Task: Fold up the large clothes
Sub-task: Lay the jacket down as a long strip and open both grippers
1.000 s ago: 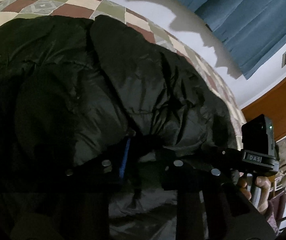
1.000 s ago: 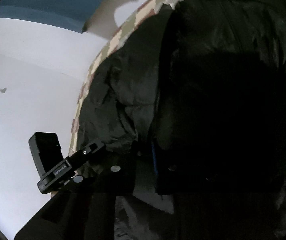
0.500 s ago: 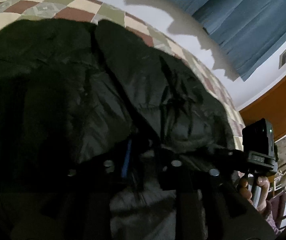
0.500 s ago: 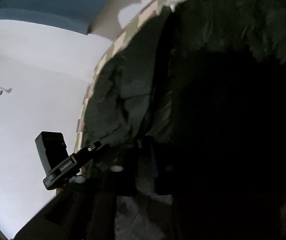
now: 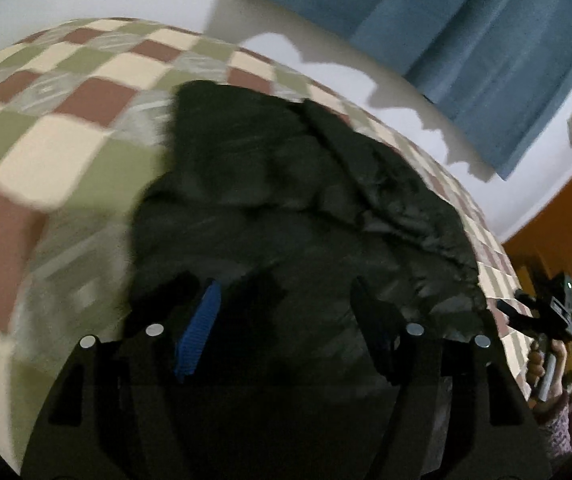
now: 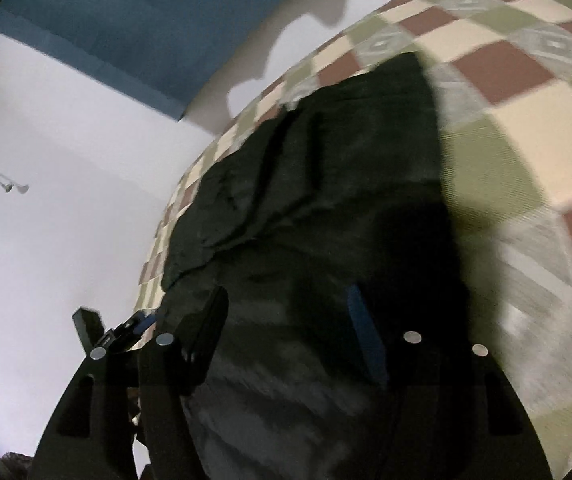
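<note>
Jacket (image 5: pixel 286 208) fabric lies between the spread fingers of my left gripper (image 5: pixel 286 320), and my right gripper (image 6: pixel 286 320) is spread over it too, neither pinching anything. I judge the dark jacket already folded into a compact bundle on the checked bedspread (image 5: pixel 65 120), with perhaps a last fold or smoothing left. Bare bedspread lies open on both sides; the bed's far edge meets the wall.

My left gripper (image 5: pixel 286 312) and right gripper (image 6: pixel 286 320) opened, released black jacket (image 5: pixel 306 208), pulled back; more checkered blanket (image 5: pixel 65 132) visible.
</note>
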`<state>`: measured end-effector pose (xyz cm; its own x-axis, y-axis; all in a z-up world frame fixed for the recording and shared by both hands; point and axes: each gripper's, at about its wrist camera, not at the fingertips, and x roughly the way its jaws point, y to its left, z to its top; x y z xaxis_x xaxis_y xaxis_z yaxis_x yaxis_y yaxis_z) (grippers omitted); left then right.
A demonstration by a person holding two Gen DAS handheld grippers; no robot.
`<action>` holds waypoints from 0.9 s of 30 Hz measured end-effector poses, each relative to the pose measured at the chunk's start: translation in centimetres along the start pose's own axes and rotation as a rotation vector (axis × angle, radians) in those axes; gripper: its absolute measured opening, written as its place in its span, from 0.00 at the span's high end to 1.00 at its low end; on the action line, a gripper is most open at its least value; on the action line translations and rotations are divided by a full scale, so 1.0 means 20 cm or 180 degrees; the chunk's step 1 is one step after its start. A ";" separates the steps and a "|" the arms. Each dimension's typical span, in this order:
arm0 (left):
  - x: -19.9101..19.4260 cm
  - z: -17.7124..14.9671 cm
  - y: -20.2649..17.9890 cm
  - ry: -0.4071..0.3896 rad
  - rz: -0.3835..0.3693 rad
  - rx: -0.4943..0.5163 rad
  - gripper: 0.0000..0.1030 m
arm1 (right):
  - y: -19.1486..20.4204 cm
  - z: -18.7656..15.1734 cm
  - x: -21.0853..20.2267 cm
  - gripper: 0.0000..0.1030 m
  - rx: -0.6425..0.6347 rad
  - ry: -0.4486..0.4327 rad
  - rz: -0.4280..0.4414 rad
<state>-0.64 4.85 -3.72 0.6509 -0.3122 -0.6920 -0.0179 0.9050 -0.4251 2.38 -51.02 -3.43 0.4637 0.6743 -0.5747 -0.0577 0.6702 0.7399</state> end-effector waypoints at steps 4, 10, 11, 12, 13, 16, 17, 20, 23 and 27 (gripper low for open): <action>-0.16 -0.11 0.14 -0.0044 0.0174 -0.0155 0.35 | -0.13 -0.12 -0.14 0.39 0.0132 -0.0065 -0.0145; -0.30 -0.27 0.27 0.0012 0.0310 -0.0262 0.35 | -0.24 -0.27 -0.26 0.39 0.0237 0.0025 -0.0261; -0.31 -0.29 0.28 0.0021 0.0297 -0.0275 0.35 | -0.24 -0.29 -0.25 0.39 0.0239 0.0052 -0.0255; -0.32 -0.31 0.28 0.0043 0.0258 -0.0297 0.34 | -0.25 -0.32 -0.25 0.39 0.0244 0.0109 -0.0220; -0.32 -0.33 0.29 0.0086 0.0220 -0.0316 0.34 | -0.24 -0.33 -0.24 0.39 0.0244 0.0142 -0.0201; -0.31 -0.39 0.29 0.0202 0.0113 -0.0320 0.34 | -0.23 -0.39 -0.25 0.36 0.0195 0.0201 -0.0113; -0.31 -0.40 0.28 0.0208 0.0091 -0.0296 0.34 | -0.22 -0.40 -0.26 0.35 0.0180 0.0215 -0.0086; -0.32 -0.44 0.25 0.0256 -0.0022 -0.0217 0.34 | -0.18 -0.45 -0.26 0.35 0.0154 0.0325 0.0061; -0.33 -0.48 0.22 0.0325 -0.0168 -0.0170 0.34 | -0.16 -0.50 -0.26 0.35 0.0096 0.0437 0.0161; -0.36 -0.54 0.18 0.0435 -0.0403 -0.0082 0.35 | -0.13 -0.55 -0.27 0.35 0.0062 0.0560 0.0284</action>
<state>-13.49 7.25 -6.62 0.5400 -0.4610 -0.7042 0.0371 0.8489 -0.5273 -9.73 -52.91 -6.07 0.2957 0.7757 -0.5575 -0.0738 0.6004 0.7963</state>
